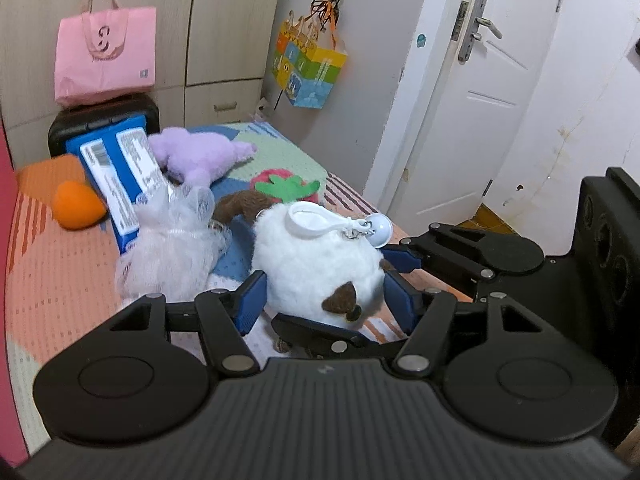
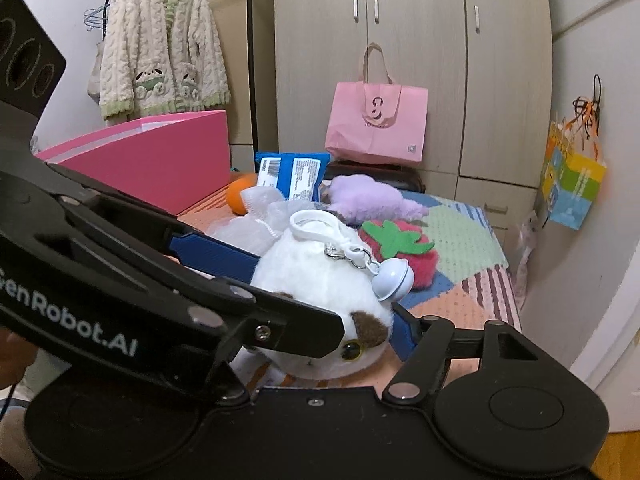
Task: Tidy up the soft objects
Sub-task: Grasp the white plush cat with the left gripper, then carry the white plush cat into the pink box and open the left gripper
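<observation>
A white plush toy [image 1: 316, 264] with brown patches, a white clip and a round bell [image 1: 380, 230] lies on the patchwork bedspread [image 1: 60, 280]. My left gripper [image 1: 325, 300] is shut on it, one blue pad against each side. My right gripper [image 2: 320, 324] comes in from the right and is also shut on the toy [image 2: 320, 276], one finger behind it and one under its face. In the right wrist view its left finger is hidden behind the left gripper [image 2: 300, 292]. Behind the toy lie a white mesh puff [image 1: 172, 240], a strawberry plush [image 1: 286, 186] and a purple plush [image 1: 200, 156].
Further back on the bed are an orange soft ball [image 1: 76, 210] and a blue packet [image 1: 116, 168]. An open pink box [image 2: 160, 160] stands at the bed's left. A pink bag [image 1: 106, 56] rests on a black case by the wardrobe. A white door [image 1: 480, 100] is right.
</observation>
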A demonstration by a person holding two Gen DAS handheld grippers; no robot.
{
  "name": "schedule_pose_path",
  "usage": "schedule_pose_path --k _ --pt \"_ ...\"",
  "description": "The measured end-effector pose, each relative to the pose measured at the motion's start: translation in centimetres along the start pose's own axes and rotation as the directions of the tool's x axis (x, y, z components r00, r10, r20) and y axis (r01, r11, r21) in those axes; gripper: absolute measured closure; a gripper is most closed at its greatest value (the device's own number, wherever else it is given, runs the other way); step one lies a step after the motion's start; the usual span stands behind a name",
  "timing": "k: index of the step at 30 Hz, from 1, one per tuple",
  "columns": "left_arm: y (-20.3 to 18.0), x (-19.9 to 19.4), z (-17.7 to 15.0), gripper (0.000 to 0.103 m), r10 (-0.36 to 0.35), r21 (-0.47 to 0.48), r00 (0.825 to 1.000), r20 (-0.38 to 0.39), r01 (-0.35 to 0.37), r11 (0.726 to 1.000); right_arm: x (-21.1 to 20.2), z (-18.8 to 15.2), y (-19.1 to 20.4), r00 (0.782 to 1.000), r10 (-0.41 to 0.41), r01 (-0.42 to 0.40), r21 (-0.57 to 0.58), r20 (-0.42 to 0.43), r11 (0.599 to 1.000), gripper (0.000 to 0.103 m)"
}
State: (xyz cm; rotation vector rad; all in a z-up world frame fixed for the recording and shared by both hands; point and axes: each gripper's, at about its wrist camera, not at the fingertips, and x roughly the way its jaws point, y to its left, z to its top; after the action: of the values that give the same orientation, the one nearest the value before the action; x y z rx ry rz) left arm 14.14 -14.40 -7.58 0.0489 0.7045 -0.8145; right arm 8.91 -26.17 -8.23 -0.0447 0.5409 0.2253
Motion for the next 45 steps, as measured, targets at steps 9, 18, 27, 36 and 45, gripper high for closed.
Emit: schedule_pose_path --k 9,18,27,36,45 --pt "-0.3 -1.7 -0.2 0.042 -0.02 -0.045 0.996 -0.085 0.016 0.999 -1.7 0.3 1.8 0.998 0.021 -0.022 -0.02 -0.052 1.0 0.032" --pt "0.3 -4.5 -0.7 0.043 -0.026 -0.098 0.99 -0.14 0.012 0.995 -2.9 1.2 4.1 0.994 0.061 -0.066 -0.054 -0.09 0.996 0.032" --pt "0.9 -7.9 -0.6 0.044 0.008 -0.112 0.985 -0.174 -0.027 0.993 -3.6 2.6 6.3 0.982 0.142 -0.145 -0.013 -0.125 0.989 0.032" --pt "1.8 -12.6 0.0 0.045 -0.002 -0.131 0.989 -0.147 -0.018 0.991 -5.1 5.4 8.5 0.966 0.219 -0.22 0.007 -0.139 0.976 0.032" --pt "3.5 -17.2 0.8 0.045 -0.005 -0.182 0.994 -0.105 -0.014 0.983 -5.7 8.7 11.3 0.952 0.267 -0.273 -0.023 -0.153 0.962 0.032"
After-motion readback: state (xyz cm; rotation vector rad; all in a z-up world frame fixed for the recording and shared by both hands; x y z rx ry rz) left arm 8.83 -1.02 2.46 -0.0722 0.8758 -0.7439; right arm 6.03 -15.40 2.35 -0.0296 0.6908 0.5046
